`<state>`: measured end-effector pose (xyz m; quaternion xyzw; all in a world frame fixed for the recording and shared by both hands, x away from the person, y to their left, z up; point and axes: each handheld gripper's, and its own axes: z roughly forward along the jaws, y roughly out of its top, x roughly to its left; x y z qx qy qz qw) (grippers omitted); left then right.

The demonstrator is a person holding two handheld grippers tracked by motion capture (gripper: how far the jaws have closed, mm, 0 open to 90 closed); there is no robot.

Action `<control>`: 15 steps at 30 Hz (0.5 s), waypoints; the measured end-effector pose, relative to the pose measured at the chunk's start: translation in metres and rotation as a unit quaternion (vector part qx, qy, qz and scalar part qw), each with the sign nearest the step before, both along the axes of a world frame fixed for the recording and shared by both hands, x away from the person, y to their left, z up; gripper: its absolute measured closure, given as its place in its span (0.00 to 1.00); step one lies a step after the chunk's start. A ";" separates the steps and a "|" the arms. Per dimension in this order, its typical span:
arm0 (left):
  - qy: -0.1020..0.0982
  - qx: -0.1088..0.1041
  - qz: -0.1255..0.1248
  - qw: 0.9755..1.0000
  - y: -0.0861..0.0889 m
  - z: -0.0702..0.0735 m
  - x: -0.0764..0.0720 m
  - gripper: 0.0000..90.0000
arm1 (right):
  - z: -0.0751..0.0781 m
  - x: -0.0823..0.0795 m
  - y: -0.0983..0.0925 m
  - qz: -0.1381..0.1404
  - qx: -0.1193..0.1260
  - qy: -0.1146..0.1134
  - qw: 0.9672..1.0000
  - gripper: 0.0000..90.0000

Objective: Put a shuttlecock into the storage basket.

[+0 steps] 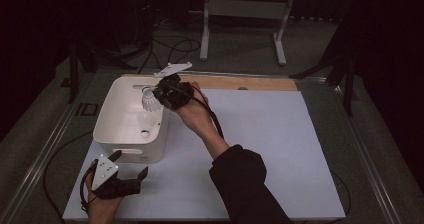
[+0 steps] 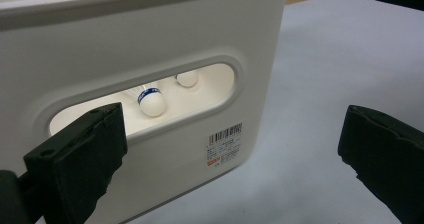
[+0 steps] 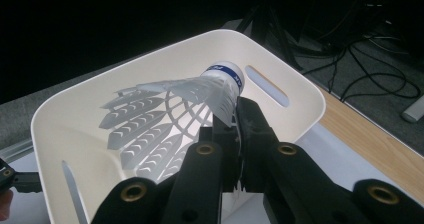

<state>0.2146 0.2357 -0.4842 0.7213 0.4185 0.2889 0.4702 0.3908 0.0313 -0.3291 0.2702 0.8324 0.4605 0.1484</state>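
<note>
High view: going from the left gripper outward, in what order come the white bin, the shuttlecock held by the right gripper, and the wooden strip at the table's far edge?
1. White bin: just beyond the left gripper, its near wall closest.
2. Shuttlecock: over the bin's far right corner, held in the right gripper.
3. Wooden strip: along the table's far edge, behind the bin.

Shuttlecock (image 2: 151, 101) skirt behind bin (image 2: 150, 29) wall (second cork (image 2: 187, 78) half-hidden), label (image 2: 224, 144) illegible

My right gripper (image 3: 234, 126) pinches the feather skirt of a white shuttlecock (image 3: 170, 114), its blue-banded cork pointing toward the far wall. It hangs over the white basket (image 3: 280, 59), above the rim nearest me.
</note>
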 end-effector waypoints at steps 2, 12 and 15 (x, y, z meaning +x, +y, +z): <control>0.000 0.000 0.000 1.000 0.000 0.000 0.000 0.00 | 0.000 0.000 0.002 0.003 0.000 0.000 1.000 0.97; 0.000 0.000 0.000 1.000 0.000 0.000 0.000 0.00 | -0.002 -0.002 0.007 0.008 0.000 0.003 1.000 0.97; 0.000 0.000 0.000 1.000 0.000 0.000 0.000 0.00 | -0.003 -0.002 0.008 0.010 0.001 0.002 1.000 0.97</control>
